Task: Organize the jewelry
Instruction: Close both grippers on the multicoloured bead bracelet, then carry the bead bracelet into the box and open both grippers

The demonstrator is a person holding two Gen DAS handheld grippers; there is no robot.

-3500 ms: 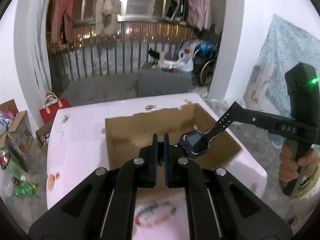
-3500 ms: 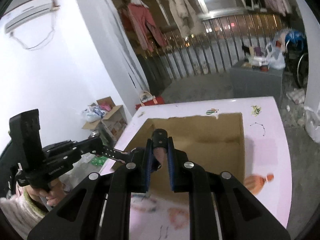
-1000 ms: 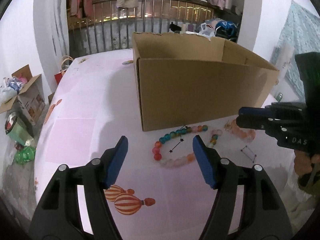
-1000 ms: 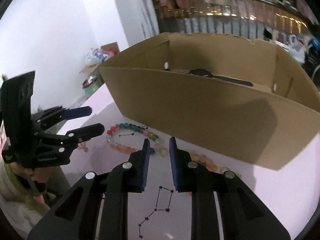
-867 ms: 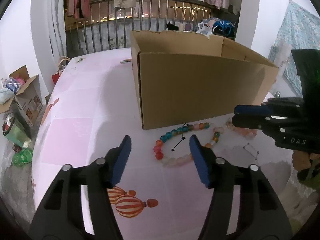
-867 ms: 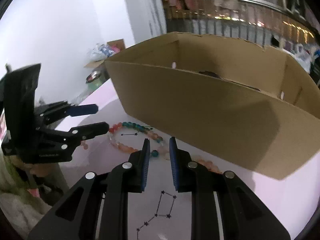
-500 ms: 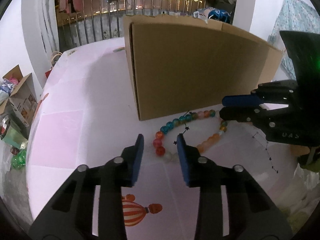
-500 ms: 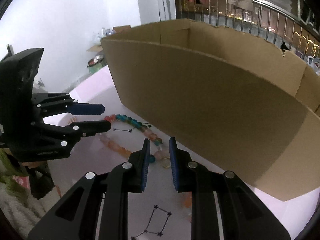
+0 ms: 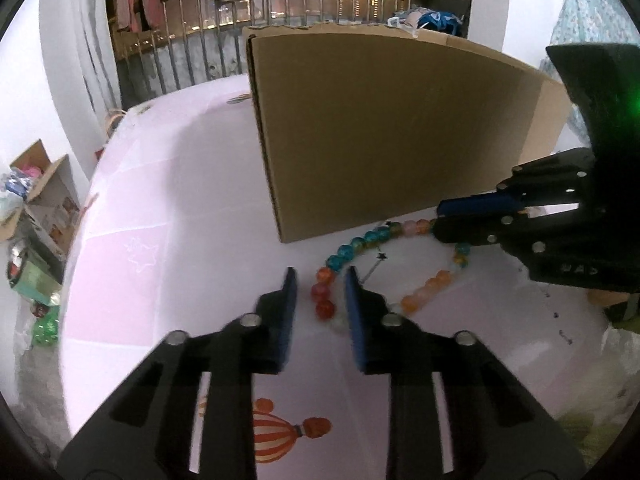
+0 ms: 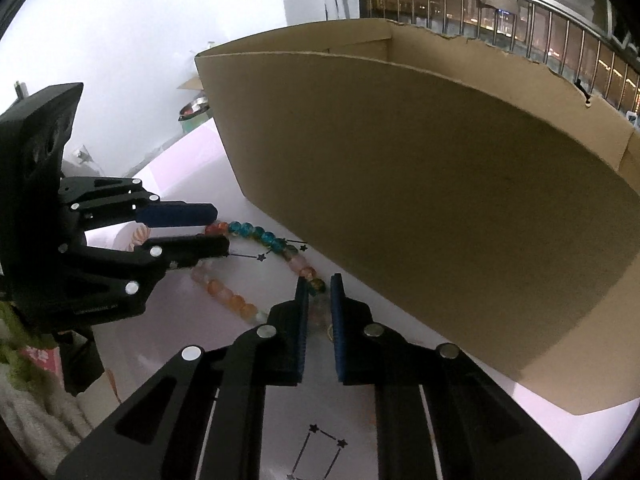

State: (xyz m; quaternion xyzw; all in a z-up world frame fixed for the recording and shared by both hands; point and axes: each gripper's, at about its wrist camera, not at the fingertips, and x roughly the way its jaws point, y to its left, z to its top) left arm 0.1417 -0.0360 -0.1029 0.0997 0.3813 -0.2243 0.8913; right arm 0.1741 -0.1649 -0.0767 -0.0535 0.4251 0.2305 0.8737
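Now – bead necklace (image 9: 352,250) red-teal-orange | left gripper (image 9: 318,280), right gripper (image 10: 319,286) fingers closing astride beads

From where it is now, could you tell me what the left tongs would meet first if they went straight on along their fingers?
Probably the bead necklace: its red beads lie between the closing left tongs, untouched as yet. Beyond them stands the cardboard box.
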